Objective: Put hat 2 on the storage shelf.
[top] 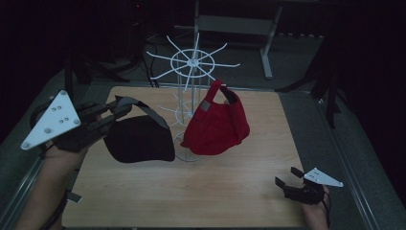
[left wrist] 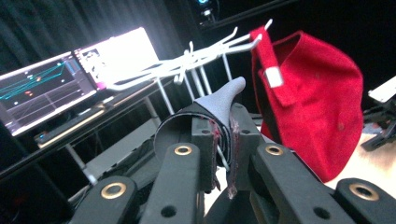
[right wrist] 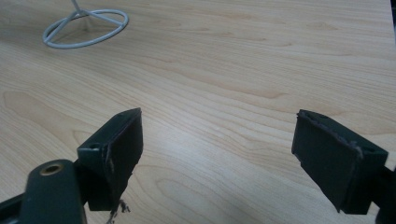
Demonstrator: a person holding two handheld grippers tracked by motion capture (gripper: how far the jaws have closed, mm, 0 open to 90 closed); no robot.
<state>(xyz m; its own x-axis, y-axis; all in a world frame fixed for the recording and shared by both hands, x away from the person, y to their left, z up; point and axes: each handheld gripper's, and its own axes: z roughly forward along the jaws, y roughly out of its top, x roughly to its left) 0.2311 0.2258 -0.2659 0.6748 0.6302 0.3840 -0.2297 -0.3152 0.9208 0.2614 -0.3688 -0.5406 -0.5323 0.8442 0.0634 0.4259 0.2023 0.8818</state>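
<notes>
A black cap [top: 140,139] hangs above the wooden table [top: 201,191] at the left, its grey strap [top: 143,108] pinched in my left gripper [top: 122,109]. In the left gripper view the jaws of the left gripper [left wrist: 223,126] are shut on that grey strap [left wrist: 222,98]. A red cap [top: 218,124] hangs by its back strap from a white wire rack [top: 191,64] at the table's middle; the same red cap [left wrist: 313,102] and rack hooks [left wrist: 205,56] lie ahead of the left gripper. My right gripper [top: 286,178] rests low at the table's front right, its jaws [right wrist: 219,149] wide apart with nothing between them.
The rack's round wire base [right wrist: 86,28] stands on the tabletop ahead of the right gripper. Lit monitors [left wrist: 70,79] sit on a desk beyond the table's far side. Metal rails [top: 354,182] run along the table's sides, and a dark stand's legs [top: 268,52] lie behind.
</notes>
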